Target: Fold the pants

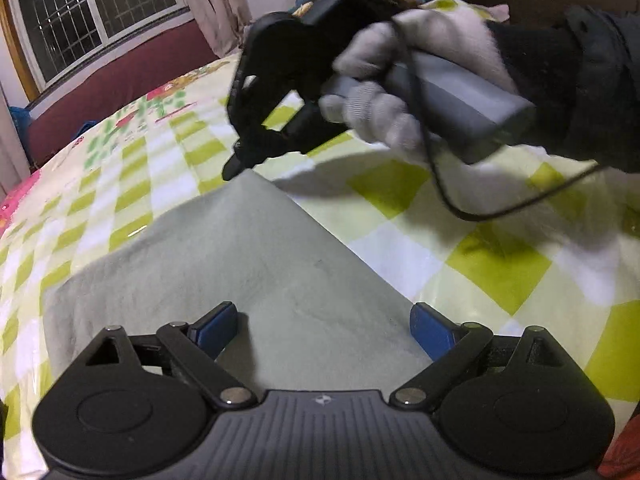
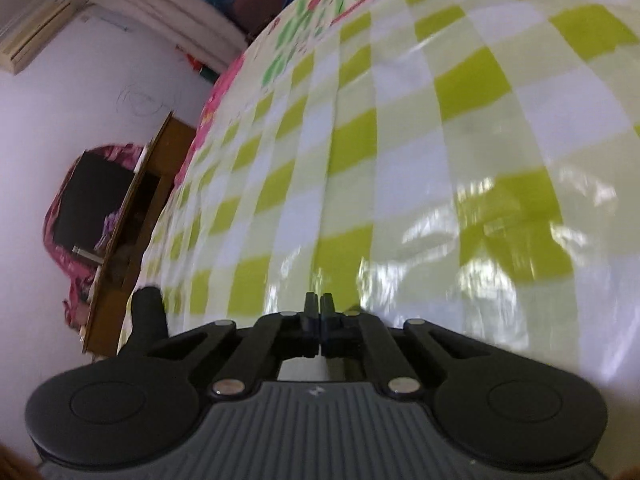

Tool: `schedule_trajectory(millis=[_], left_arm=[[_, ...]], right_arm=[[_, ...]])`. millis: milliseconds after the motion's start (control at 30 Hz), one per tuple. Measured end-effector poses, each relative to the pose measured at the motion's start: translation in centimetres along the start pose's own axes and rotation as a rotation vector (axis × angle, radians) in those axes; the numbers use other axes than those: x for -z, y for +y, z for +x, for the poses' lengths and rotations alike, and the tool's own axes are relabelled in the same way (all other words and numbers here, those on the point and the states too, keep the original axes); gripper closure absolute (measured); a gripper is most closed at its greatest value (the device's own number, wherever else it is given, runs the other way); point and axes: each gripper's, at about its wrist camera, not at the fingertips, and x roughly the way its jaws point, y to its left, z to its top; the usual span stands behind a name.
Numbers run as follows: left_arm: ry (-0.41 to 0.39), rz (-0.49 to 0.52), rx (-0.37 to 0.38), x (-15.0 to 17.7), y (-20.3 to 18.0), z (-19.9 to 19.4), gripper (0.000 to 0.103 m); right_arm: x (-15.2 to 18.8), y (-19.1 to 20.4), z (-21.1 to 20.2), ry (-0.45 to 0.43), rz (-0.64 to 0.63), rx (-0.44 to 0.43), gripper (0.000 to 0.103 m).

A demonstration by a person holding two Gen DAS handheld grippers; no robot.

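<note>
Pale green pants (image 1: 240, 264) lie flat on the checked bedspread (image 1: 500, 264), narrowing to a far corner. My left gripper (image 1: 322, 316) hovers open over their near part, one blue pad (image 1: 214, 328) over the cloth and the other at its right edge. A gloved hand (image 1: 384, 92) holds my right gripper (image 1: 234, 170), whose tips meet that far corner. In the right wrist view the right gripper (image 2: 319, 300) is shut, and a pale strip of cloth (image 2: 308, 368) shows behind its fingers. The rest of the pants is hidden there.
A dark red headboard (image 1: 120, 80) and a barred window (image 1: 92, 12) stand beyond the bed. A black cable (image 1: 460, 200) hangs from the right gripper's handle over the bedspread. A wooden cabinet (image 2: 128, 240) with pink cloth stands by the bed's edge.
</note>
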Motion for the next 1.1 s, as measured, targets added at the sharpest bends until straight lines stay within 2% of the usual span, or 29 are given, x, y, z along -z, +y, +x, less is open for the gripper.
schedule_trajectory(millis=[67,133,167,233,300,400,533,633,667,733,833,900,1000,1067,1100], left_arm=[[0.006,0.008,-0.004,0.1,-0.3,0.2,0.0],[0.003,0.011,-0.011,0.0,-0.4,0.1,0.0],[0.0,0.011,-0.015,-0.1,-0.4,0.1,0.0],[-0.015,0.011,-0.027,-0.2,-0.3,-0.3,0.0],[-0.047,0.012,-0.065,-0.4,-0.2,-1.4,0.0],[-0.068,-0.027,-0.11,-0.2,0.5,-3.4,0.0],[-0.017,-0.126,-0.198,0.6,2.2,-4.3,0.0],[0.051,-0.251,-0.225,1.5,3.0,-4.7,0.0],[0.063,-0.274,-0.229,1.7,3.0,-4.8,0.0],[0.056,-0.283,-0.257,1.6,2.6,-5.2,0.0],[0.053,-0.282,-0.27,1.3,1.8,-5.8,0.0],[0.049,-0.286,-0.264,1.2,1.3,-6.0,0.0],[0.051,-0.269,-0.294,1.1,0.9,-6.1,0.0],[0.035,-0.264,-0.314,1.1,1.1,-6.6,0.0],[0.032,-0.266,-0.321,1.2,1.5,-6.8,0.0]], right_arm=[[-0.3,0.5,0.3,-0.026,-0.032,0.036,0.102],[-0.5,0.8,-0.2,-0.049,-0.032,0.019,0.102],[-0.5,1.1,-0.8,-0.072,-0.032,0.018,0.102],[-0.3,1.5,-2.5,-0.091,-0.047,0.023,0.095],[0.8,1.6,-4.8,-0.088,-0.08,0.009,0.095],[4.3,1.6,-8.1,-0.079,-0.133,0.062,0.095],[10.5,1.7,-10.9,-0.062,-0.174,0.137,0.095],[14.9,1.5,-10.8,0.009,-0.165,0.177,0.092],[16.1,1.4,-10.5,0.044,-0.16,0.194,0.092],[17.5,2.2,-10.3,0.045,-0.195,0.221,0.093],[18.4,4.6,-11.6,-0.014,-0.292,0.257,0.092],[18.6,5.6,-12.2,-0.036,-0.31,0.242,0.092],[18.1,5.7,-12.3,-0.072,-0.309,0.239,0.09],[17.5,5.4,-12.2,-0.08,-0.281,0.21,0.08],[17.3,5.2,-12.1,-0.081,-0.274,0.192,0.071]])
